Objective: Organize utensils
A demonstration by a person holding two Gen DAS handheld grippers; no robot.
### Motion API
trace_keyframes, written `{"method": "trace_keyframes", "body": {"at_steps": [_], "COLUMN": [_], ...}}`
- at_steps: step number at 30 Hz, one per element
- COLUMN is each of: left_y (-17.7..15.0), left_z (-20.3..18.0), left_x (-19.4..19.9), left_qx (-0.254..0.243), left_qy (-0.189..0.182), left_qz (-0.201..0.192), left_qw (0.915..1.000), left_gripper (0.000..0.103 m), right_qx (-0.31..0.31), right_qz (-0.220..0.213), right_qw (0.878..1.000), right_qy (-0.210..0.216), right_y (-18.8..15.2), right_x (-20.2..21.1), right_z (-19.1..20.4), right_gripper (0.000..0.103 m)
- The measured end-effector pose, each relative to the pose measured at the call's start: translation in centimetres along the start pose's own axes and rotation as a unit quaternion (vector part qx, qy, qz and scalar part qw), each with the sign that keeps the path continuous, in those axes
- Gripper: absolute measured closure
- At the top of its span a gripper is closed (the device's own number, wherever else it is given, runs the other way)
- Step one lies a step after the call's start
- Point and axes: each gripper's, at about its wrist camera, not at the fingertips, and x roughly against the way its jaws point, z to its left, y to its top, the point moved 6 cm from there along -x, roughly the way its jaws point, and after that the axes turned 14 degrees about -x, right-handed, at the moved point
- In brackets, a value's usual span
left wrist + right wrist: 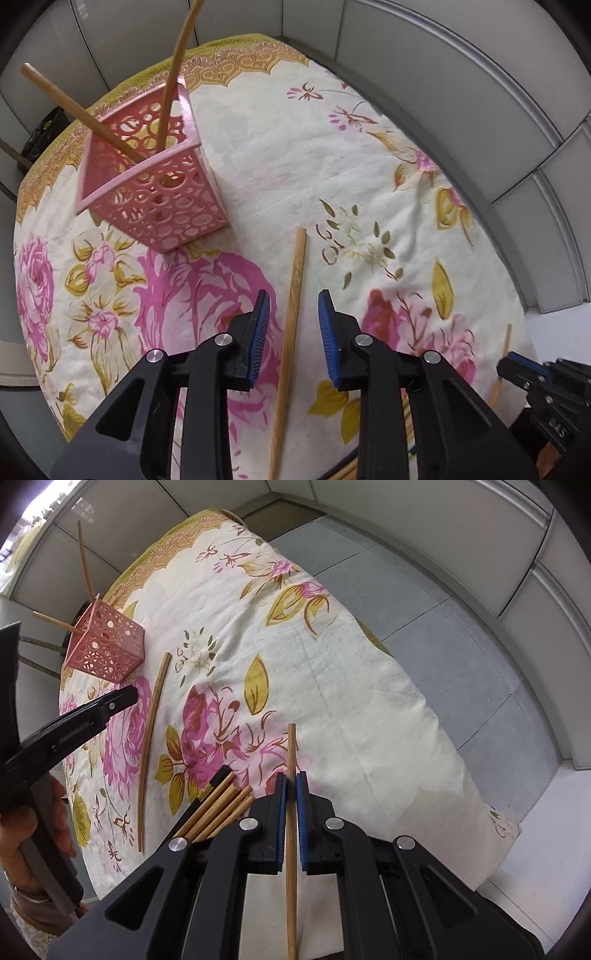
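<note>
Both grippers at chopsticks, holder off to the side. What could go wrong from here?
1. The right gripper pinches one chopstick near mid-length; both ends stick out, so it may pivot or slip in transit.
2. The pink holder looks light, with two chopsticks leaning out; a bump could tip it.
3. The left gripper straddles the lone chopstick lying flat on the cloth; closing may roll it away.

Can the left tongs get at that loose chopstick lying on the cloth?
Probably yes: the left tongs hang open astride the chopstick with nothing between; the pink basket stands off to one side.
</note>
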Motion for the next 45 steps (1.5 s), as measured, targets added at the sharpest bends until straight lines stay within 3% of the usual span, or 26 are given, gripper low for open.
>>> {"method": "trace_keyframes", "body": {"at_steps": [7,10,11,12,13,16,19,24,28,34,38,45], "left_y": [2.0,2.6,2.6,2.7,2.7,2.1,0.9,-1.1,-3.1,-4.7,-5.3,-4.3], "left_z": [0.8,0.8,0.8,0.6,0.4,0.2,-0.4,-1.6,-1.9,-2.8,-3.0,-1.9], "left_x": [-3.7,-3.8,-3.8,-3.8,-3.8,-3.1,0.3,9.0,16.0,23.2,26.4,30.9], "left_qx": [-0.003,-0.001,-0.005,-0.007,-0.007,-0.001,0.004,0.03,0.058,0.086,0.088,0.091], "left_qy": [0.019,0.015,0.014,0.003,-0.005,0.015,0.06,0.112,0.145,0.168,0.17,0.164], "left_qz": [0.044,0.039,0.039,0.039,0.038,0.01,-0.066,-0.193,-0.279,-0.366,-0.396,-0.42], "left_qw": [0.9989,0.9991,0.9991,0.9992,0.9992,0.9998,0.996,0.9744,0.9474,0.9113,0.898,0.888], "left_gripper": [0.077,0.077,0.078,0.091,0.095,0.097,0.097,0.097,0.097,0.097,0.097,0.097], "right_qx": [0.008,0.015,0.016,0.016,0.016,0.018,0.024,0.046,0.062,0.101,0.125,0.144], "right_qz": [0.018,0.013,0.012,0.011,0.009,0.001,-0.014,-0.049,-0.082,-0.133,-0.162,-0.183], "right_qw": [1.0,0.999,0.999,0.999,0.999,0.999,0.998,0.994,0.989,0.977,0.968,0.957], "right_qy": [0.023,0.031,0.033,0.035,0.038,0.045,0.058,0.082,0.107,0.13,0.145,0.171], "right_y": [1.1,1.3,1.3,1.4,1.4,1.3,1.0,0.2,-0.8,-2.7,-3.5,-3.3], "right_x": [-0.7,-0.4,-0.3,-0.1,0.1,0.8,2.2,5.7,9.1,14.0,17.0,20.5], "right_z": [0.3,0.9,1.0,1.0,1.1,1.3,1.6,2.9,3.9,5.2,6.4,8.7], "right_gripper": [0.097,0.097,0.097,0.097,0.097,0.097,0.097,0.097,0.097,0.097,0.097,0.097]}}
